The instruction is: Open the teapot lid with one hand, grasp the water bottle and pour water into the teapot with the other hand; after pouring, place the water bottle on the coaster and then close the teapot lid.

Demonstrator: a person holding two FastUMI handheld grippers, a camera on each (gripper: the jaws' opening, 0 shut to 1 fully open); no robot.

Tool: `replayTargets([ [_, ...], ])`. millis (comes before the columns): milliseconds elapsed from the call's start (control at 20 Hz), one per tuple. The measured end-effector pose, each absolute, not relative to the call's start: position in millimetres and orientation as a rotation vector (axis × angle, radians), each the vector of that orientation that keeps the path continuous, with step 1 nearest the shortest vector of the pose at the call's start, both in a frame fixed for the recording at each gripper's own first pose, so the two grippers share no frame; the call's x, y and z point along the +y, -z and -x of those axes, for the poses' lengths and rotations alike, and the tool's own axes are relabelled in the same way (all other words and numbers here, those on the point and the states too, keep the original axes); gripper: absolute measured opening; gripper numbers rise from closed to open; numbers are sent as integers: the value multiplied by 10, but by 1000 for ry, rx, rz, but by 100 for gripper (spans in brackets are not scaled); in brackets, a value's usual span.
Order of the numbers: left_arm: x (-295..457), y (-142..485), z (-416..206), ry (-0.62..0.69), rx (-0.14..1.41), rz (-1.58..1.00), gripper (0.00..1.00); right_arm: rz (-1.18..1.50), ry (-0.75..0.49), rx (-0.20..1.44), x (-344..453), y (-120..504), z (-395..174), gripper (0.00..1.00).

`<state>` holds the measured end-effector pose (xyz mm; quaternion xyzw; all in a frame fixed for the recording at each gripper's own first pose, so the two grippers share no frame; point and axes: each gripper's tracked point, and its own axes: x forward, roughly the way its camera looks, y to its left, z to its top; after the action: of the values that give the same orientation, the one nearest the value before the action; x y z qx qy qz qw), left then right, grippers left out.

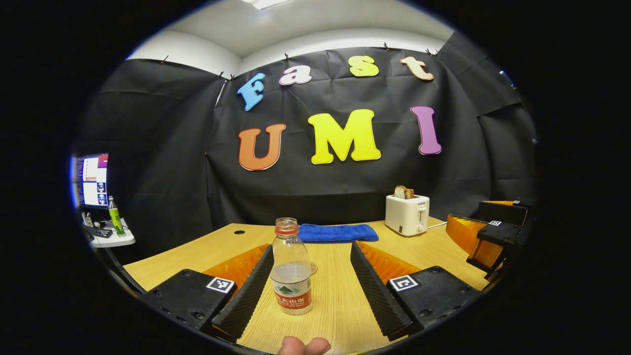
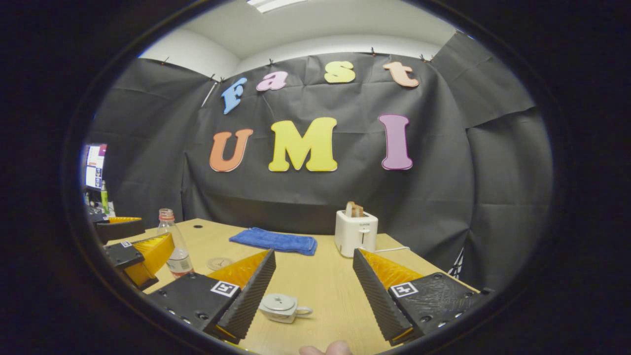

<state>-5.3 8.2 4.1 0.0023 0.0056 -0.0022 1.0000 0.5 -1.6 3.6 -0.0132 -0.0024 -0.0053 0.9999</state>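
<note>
A clear water bottle (image 1: 292, 270) with a red label stands upright on the wooden table (image 1: 340, 305), partly filled. My left gripper (image 1: 312, 246) is open around it; the bottle is near the left finger, and I see no contact. A round coaster (image 1: 314, 268) peeks out just behind the bottle. In the right gripper view a small silver teapot (image 2: 279, 306) sits with its lid on, low between the fingers of my open right gripper (image 2: 313, 252), beside the left finger. That view also has the bottle (image 2: 172, 244), the left gripper (image 2: 143, 251) and the coaster (image 2: 219, 263) off to the left.
A folded blue cloth (image 1: 337, 232) lies at the table's back edge, with a white toaster (image 1: 407, 214) holding bread to its right. The right gripper (image 1: 493, 229) hovers at the table's right side. A side desk with a monitor (image 1: 91, 180) stands far left.
</note>
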Motion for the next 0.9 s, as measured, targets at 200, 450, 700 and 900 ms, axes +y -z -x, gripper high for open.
replayTargets([
  [200,98,-42,59,-3,21,11,98,31,14,5,-34,6,-19,97],
  [450,132,-45,56,-2,28,15,98,41,7,20,3,91,-63,95],
  [700,210,-72,56,-15,29,14,98,52,-9,66,116,366,-159,95],
  [900,243,-51,63,-17,40,16,98,44,-19,106,198,612,-276,95],
])
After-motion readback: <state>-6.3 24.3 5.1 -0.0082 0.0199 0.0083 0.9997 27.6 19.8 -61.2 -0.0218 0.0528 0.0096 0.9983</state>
